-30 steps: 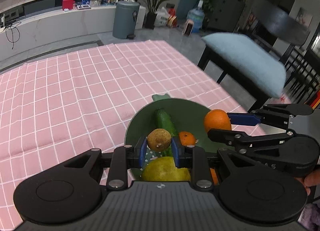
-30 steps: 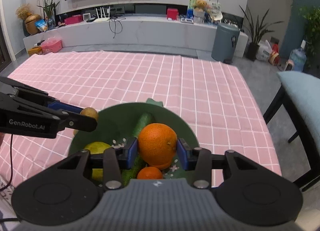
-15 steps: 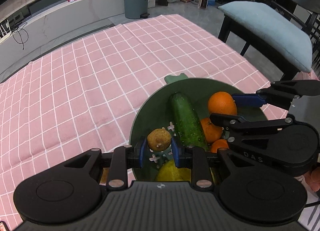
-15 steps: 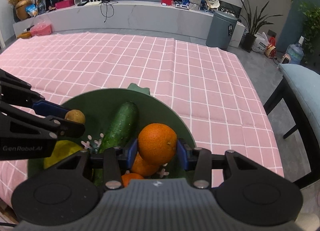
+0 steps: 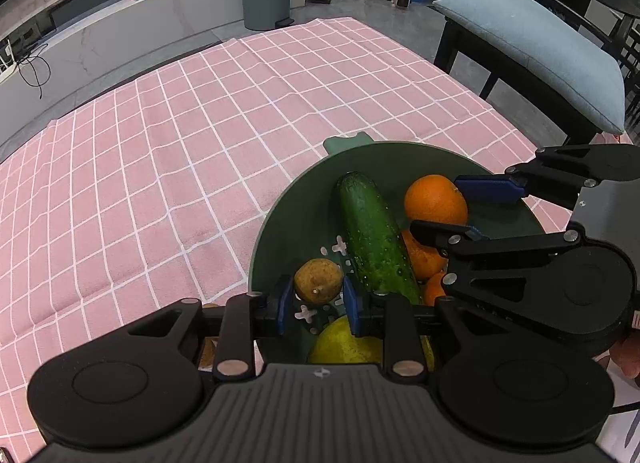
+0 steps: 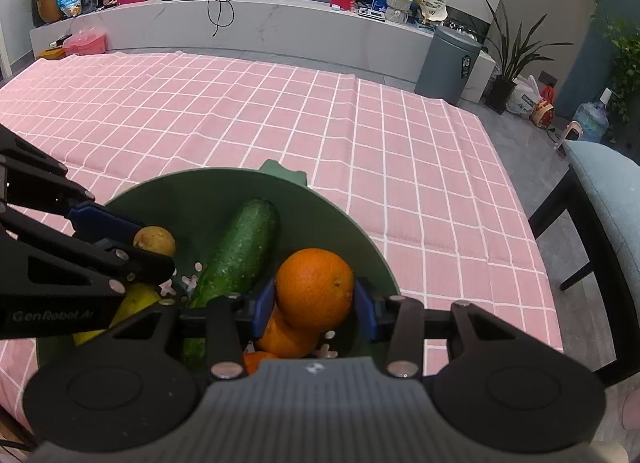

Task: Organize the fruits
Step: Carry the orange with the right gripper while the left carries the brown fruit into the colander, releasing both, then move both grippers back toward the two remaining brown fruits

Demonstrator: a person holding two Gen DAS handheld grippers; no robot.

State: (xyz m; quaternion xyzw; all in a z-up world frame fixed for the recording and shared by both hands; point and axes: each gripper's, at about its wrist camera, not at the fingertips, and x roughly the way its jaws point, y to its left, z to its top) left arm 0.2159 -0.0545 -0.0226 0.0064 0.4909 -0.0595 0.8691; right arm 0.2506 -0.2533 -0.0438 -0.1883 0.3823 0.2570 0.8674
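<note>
My left tongs (image 5: pixel 318 299) pinch a small brown fruit (image 5: pixel 318 281) over the near side of the green bowl (image 5: pixel 400 155); my right tongs (image 6: pixel 315 305) clamp a large orange (image 6: pixel 315 283) above two smaller oranges (image 6: pixel 286 337). A cucumber (image 6: pixel 236 251) lies down the bowl's middle, a yellow-green fruit (image 5: pixel 352 339) beneath my left tongs, all on the pink checked tablecloth (image 5: pixel 160 151)

Even, soft indoor light; edges perhaps fisheye-warped.

Left gripper (image 5: pixel 318 297) fingers clamp a small brown fruit (image 5: pixel 318 281) over the green bowl (image 5: pixel 288 235) beside a cucumber (image 5: pixel 372 235)
</note>
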